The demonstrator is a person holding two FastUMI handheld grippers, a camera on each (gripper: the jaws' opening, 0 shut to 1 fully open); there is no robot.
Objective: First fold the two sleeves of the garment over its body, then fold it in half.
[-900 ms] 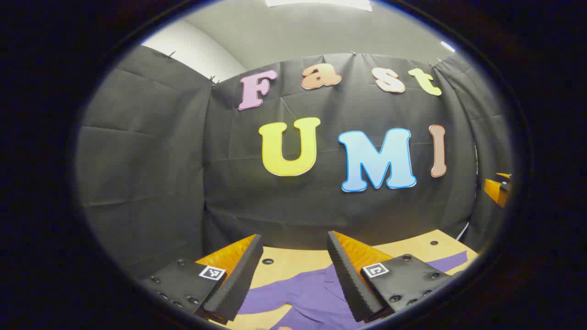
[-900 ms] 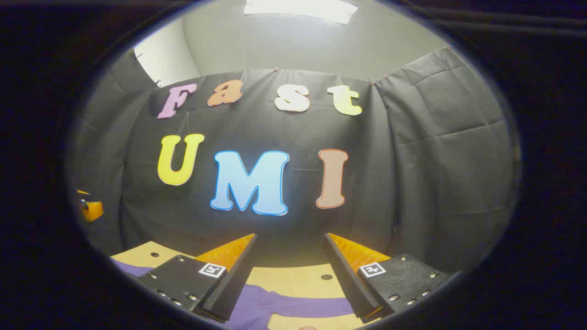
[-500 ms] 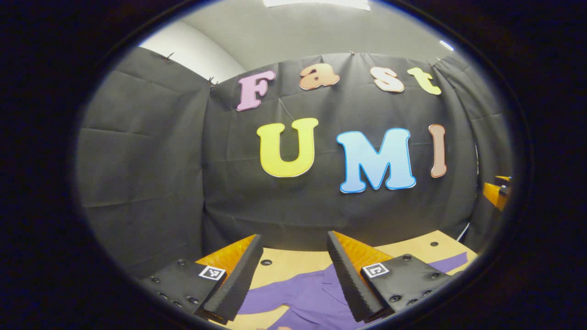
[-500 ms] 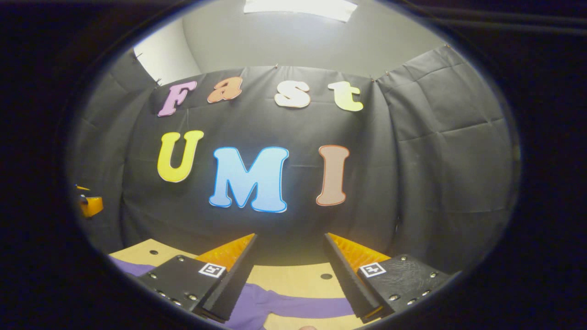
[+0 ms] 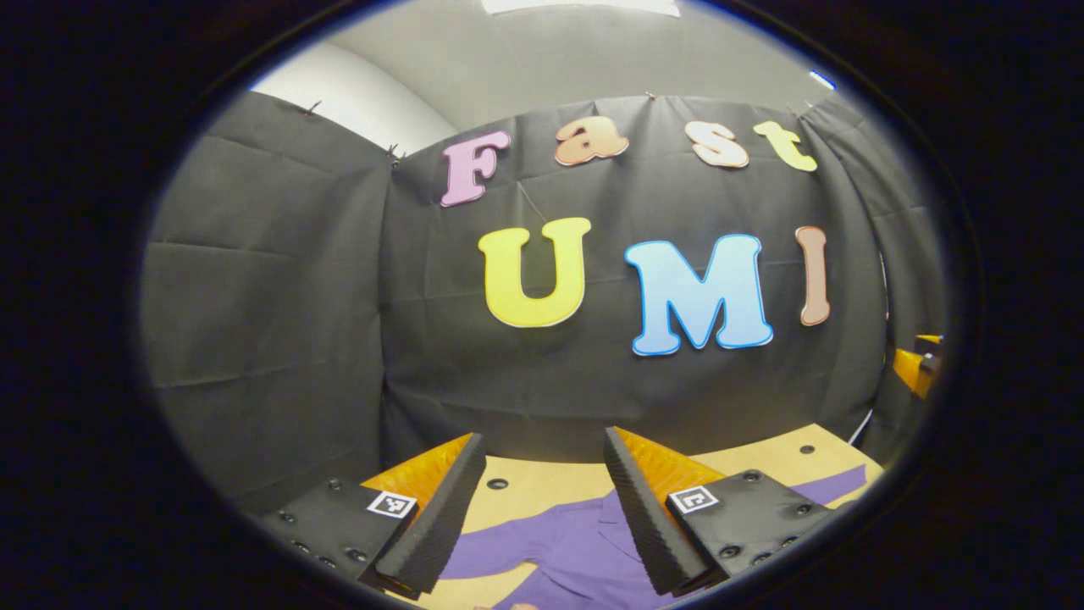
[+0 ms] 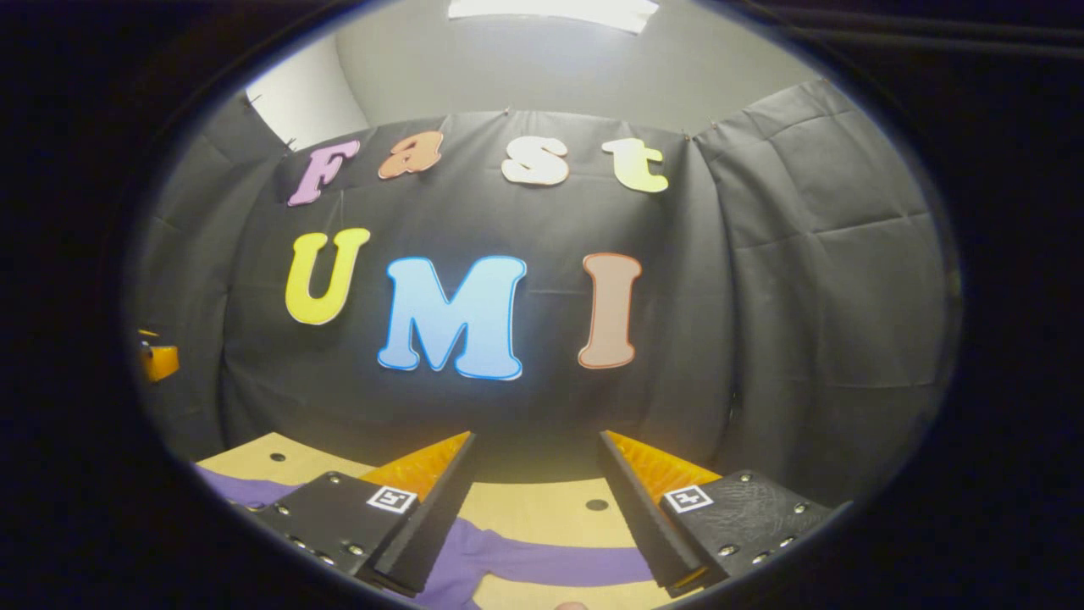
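left gripper (image 5: pixel 542 453): fingers apart, above shirt (image 5: pixel 576 546) | right gripper (image 6: pixel 535 449): fingers apart, above shirt's sleeve (image 6: pixel 542 563) | shirt flat on table (image 5: pixel 542 491)

Purple garment (image 5: pixel 576 551); tan table (image 6: pixel 542 512); black cloth wall (image 5: pixel 271 339).

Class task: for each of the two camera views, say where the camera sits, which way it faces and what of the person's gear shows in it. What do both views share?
Left gripper view: rides on the left hand-held gripper, facing the booth wall over the purple shirt on the table; its open fingers show.
Right gripper view: rides on the right hand-held gripper, facing the same wall; open fingers above a sleeve.
Shared: wall, table, shirt.
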